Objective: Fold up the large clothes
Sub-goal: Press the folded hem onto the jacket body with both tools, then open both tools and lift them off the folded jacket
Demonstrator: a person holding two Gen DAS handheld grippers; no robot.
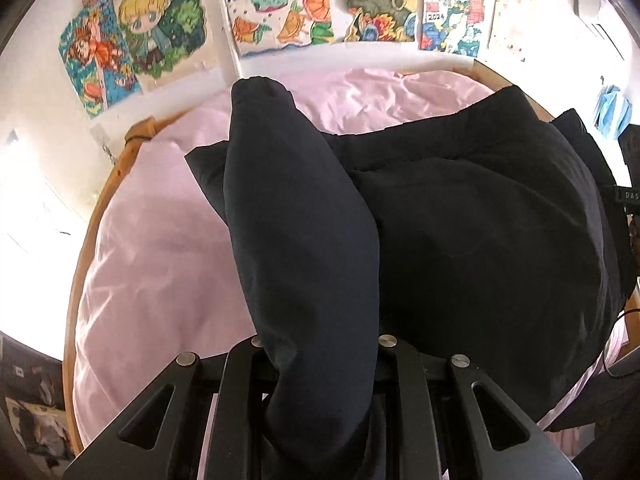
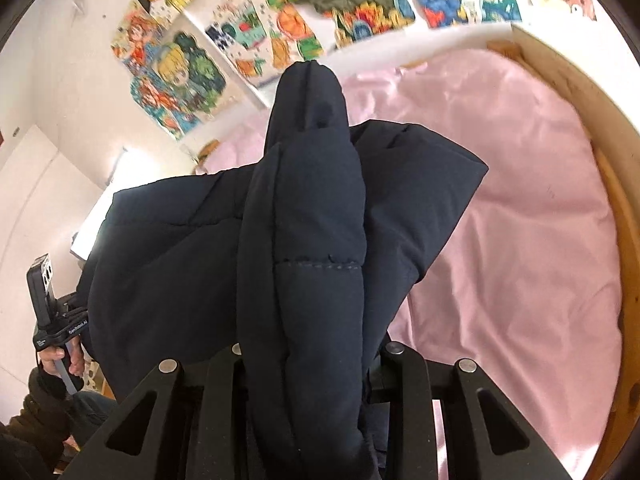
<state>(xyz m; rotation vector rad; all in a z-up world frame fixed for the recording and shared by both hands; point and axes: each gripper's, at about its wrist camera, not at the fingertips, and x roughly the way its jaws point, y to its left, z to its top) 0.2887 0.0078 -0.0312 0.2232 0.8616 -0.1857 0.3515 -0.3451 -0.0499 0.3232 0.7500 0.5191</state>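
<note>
The fingertips of both tongs are buried in folds of the dark padded coat (image 2: 304, 264), so no pad shows in either wrist view. The coat hides much of the pink bed sheet (image 1: 160, 248) beneath it, and its lower edge runs out of both pictures. The drawings on the wall (image 2: 320, 12) are smeared in the right wrist view. The person's hand (image 2: 60, 360) is half covered by a handle at the left rim.

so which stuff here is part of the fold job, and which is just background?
In the job: dark padded jacket, left gripper, right gripper, both clamped on jacket folds, pink bedsheet.

Background: wall drawings, wooden bed frame.
</note>
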